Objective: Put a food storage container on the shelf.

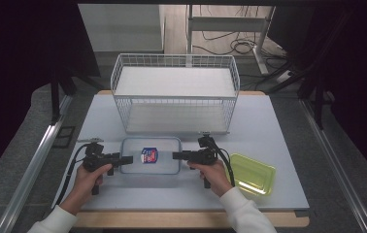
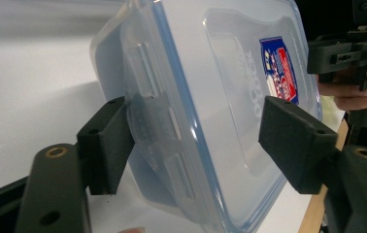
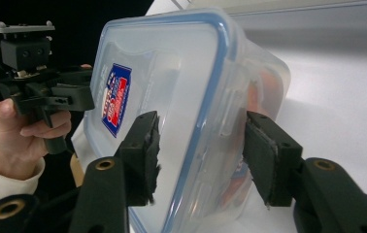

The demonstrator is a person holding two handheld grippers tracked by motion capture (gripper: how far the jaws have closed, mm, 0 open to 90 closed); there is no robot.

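Note:
A clear plastic container (image 1: 150,156) with a blue-rimmed lid and a blue and red sticker (image 1: 149,155) sits at the front middle of the table. My left gripper (image 1: 127,159) comes in at its left end and my right gripper (image 1: 175,155) at its right end. In the left gripper view, the container (image 2: 210,97) lies between the jaws of my left gripper (image 2: 196,141), one pressed on the side latch and one on the lid. In the right gripper view, my right gripper (image 3: 201,155) clamps the container (image 3: 181,82) the same way, lid and wall. Each view shows the opposite gripper farther off.
A white wire basket (image 1: 174,92) stands just behind the container, its open top facing up. A yellow-green shallow tray (image 1: 252,173) lies at the front right beside my right hand. The grey table (image 1: 278,126) ends in a wooden front edge.

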